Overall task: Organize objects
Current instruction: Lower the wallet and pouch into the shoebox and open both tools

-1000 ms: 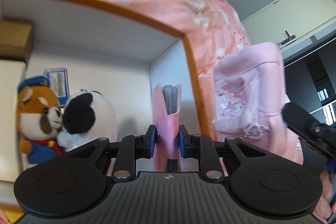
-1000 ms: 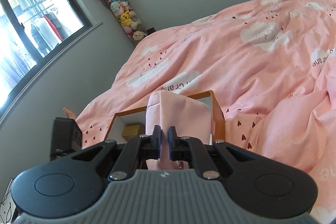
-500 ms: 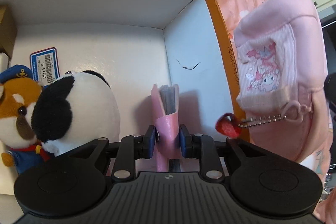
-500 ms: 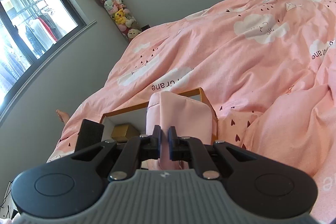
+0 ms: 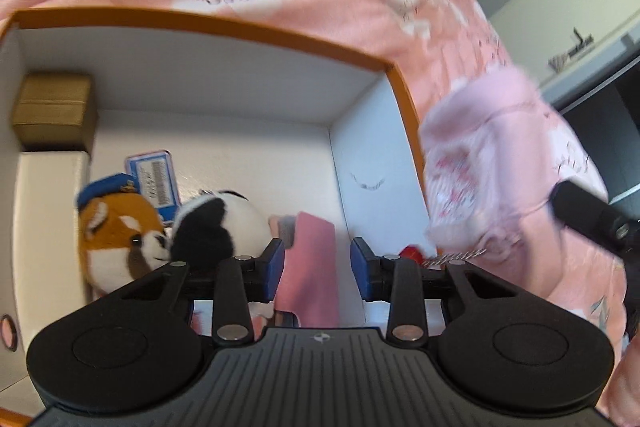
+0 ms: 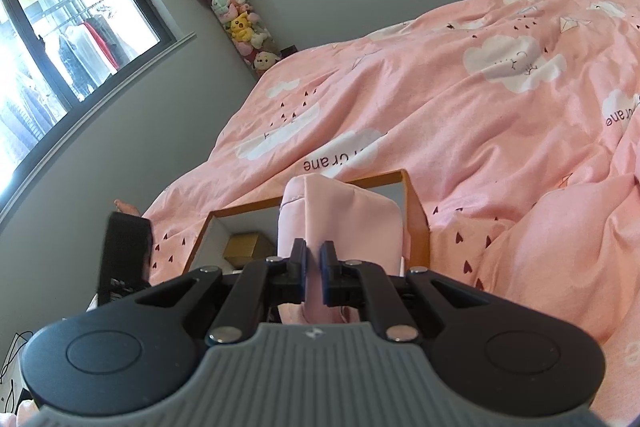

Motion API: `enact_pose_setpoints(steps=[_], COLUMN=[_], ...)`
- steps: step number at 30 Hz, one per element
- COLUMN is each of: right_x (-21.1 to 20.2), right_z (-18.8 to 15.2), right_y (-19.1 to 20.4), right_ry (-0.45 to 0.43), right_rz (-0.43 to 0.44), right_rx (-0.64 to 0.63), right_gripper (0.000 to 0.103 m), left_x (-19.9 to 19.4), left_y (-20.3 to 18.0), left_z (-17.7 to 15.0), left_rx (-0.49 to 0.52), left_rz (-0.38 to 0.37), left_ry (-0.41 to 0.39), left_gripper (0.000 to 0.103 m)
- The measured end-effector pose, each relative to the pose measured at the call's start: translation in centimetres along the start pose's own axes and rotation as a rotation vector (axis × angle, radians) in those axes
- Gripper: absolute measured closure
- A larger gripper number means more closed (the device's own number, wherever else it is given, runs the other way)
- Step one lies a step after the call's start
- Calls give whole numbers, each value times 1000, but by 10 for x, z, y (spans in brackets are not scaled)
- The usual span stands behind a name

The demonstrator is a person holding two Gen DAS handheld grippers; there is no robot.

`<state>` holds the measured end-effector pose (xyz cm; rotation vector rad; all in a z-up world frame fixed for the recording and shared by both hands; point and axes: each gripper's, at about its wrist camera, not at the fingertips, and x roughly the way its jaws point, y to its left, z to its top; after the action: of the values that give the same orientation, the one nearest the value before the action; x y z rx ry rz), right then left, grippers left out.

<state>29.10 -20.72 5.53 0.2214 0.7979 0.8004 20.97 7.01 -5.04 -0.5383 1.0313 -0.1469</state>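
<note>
Inside the box [image 5: 280,95], a pink wallet [image 5: 310,267] stood on end near the right wall, between the pads of the left gripper [image 5: 318,263]. The jaws were opening; both blue pads stood clear of the wallet, though its lower end was hidden behind the gripper body and its top edge was blurred. Just left of it lay a panda plush [image 5: 218,227] and, touching that, a red-panda plush [image 5: 116,231] in a blue cap. A barcode label [image 5: 154,175] showed behind them, partly covered. A gold box [image 5: 54,111] sat on a white box [image 5: 52,227] against the left wall; the white box was cut off at the frame edge.

Outside the box's right wall hung a pink pouch [image 5: 492,163], smeared by motion so its print could not be read. A bead chain with a red charm [image 5: 412,253] dangled from it, half hidden behind the left gripper's arm.

From the right wrist view, the right gripper [image 6: 314,275] was clenched on the pouch's [image 6: 340,223] fabric, which blocked most of the box [image 6: 418,219] beyond. Only the orange rim and the gold box [image 6: 248,245] showed. The box rested on a pink duvet [image 6: 460,115]. A bare foot [image 6: 126,207] lay at the duvet's far edge, by a dark shape I could not make out.
</note>
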Motion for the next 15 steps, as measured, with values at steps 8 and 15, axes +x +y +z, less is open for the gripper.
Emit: enact_pose_setpoints(steps=[8, 15], right_x=[35, 73], right_z=[-15, -42], right_y=[14, 40], right_ry=[82, 157], right_rz=[-33, -237], right_rx=[47, -100], right_gripper=[96, 96], left_x=[-15, -27], left_y=[6, 17], left_z=[7, 9], left_rx=[-8, -40], left_rz=[47, 51], left_ry=[-70, -130], left_gripper=[75, 75])
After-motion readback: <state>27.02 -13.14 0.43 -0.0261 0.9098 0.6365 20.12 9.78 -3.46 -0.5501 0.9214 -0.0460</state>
